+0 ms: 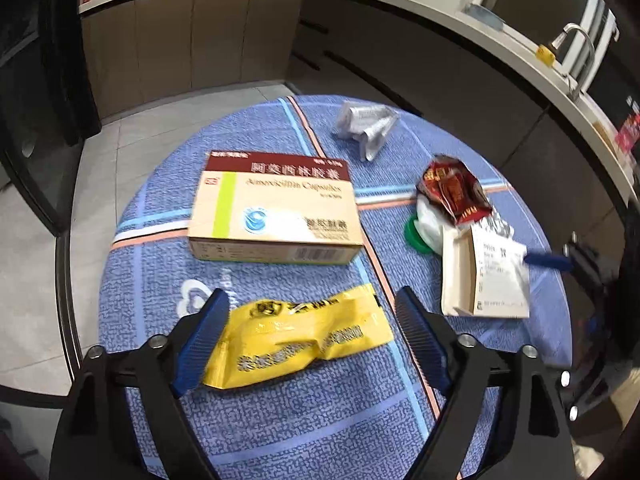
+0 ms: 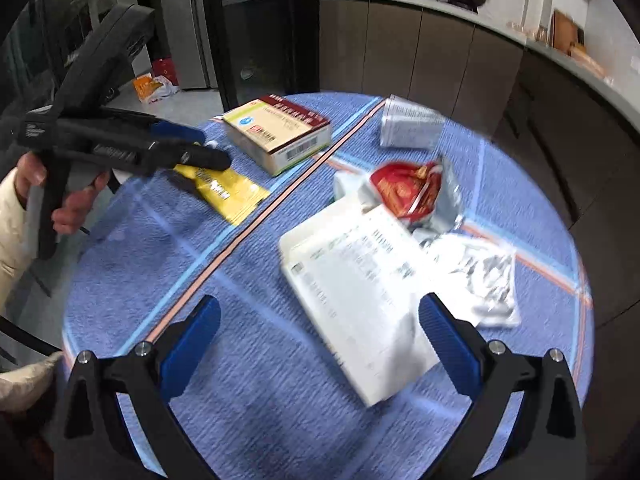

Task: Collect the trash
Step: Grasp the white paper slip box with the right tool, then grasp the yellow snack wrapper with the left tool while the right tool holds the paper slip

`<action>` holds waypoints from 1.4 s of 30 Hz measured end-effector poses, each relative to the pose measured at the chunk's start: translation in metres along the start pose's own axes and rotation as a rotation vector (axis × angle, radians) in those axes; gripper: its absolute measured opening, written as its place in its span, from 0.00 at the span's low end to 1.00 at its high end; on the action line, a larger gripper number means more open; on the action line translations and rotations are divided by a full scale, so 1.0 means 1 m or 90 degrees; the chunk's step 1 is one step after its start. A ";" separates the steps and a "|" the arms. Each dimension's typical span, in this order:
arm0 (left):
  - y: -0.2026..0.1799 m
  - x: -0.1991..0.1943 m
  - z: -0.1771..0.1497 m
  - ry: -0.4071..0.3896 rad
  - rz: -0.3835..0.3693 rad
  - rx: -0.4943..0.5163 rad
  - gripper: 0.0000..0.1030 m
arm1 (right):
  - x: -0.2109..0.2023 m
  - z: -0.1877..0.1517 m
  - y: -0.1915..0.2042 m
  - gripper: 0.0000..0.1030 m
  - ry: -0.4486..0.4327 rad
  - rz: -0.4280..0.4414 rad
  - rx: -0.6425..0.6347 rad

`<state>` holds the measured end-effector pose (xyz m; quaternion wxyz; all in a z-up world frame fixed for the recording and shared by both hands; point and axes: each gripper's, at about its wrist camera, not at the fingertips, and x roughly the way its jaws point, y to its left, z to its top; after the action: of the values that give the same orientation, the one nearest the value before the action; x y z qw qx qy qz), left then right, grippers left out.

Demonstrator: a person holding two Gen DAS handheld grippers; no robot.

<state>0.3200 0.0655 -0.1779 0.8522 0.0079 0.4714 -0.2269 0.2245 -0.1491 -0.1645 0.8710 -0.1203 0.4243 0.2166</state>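
the left gripper [image 1: 308, 336] is wide open around the yellow wrapper [image 1: 296, 340], gripping nothing; the right gripper [image 2: 320, 340] gapes empty beside the white box [image 2: 360, 300]. closing shallow could just crumple or skid the flimsy wrapper away.

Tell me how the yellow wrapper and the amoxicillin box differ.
The yellow wrapper is a flat, crumpled soft packet; the amoxicillin box is a rigid, closed carton. The wrapper is plain yellow with black print; the box is beige with a dark red band and a green stripe. The wrapper lies between the open left gripper fingers; the box lies beyond them. Both rest on the blue tablecloth.
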 end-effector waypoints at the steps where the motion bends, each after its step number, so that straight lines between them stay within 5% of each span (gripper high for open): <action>1: -0.002 0.001 -0.001 0.001 -0.001 0.003 0.83 | 0.001 0.004 -0.003 0.97 -0.004 -0.002 -0.005; 7: -0.007 0.005 -0.009 0.017 -0.043 0.014 0.83 | 0.021 0.017 -0.028 0.97 0.016 0.007 0.011; 14: -0.029 -0.002 -0.030 0.035 -0.113 0.050 0.83 | 0.018 -0.009 -0.022 0.96 0.057 0.046 0.048; 25: -0.052 -0.014 -0.025 0.007 -0.077 0.150 0.92 | 0.007 -0.034 -0.009 0.79 0.062 0.036 0.107; 27: -0.050 -0.001 -0.018 0.030 -0.078 0.158 0.89 | 0.004 -0.036 -0.011 0.78 0.059 0.023 0.123; 29: -0.047 0.008 -0.015 0.047 -0.083 0.152 0.66 | -0.001 -0.042 -0.011 0.77 0.064 0.019 0.136; 31: -0.043 0.014 -0.015 0.062 -0.095 0.137 0.61 | -0.009 -0.052 -0.010 0.77 0.070 0.012 0.141; 40: -0.048 0.026 -0.024 0.094 -0.099 0.134 0.72 | -0.031 -0.078 -0.011 0.79 0.047 0.000 0.210; 42: -0.050 0.026 -0.027 0.097 -0.094 0.138 0.82 | -0.030 -0.076 -0.011 0.79 0.044 -0.004 0.214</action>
<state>0.2907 0.0164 -0.2040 0.7893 0.0822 0.5065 -0.3373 0.1609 -0.1970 -0.1867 0.8644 0.0181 0.4838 0.1356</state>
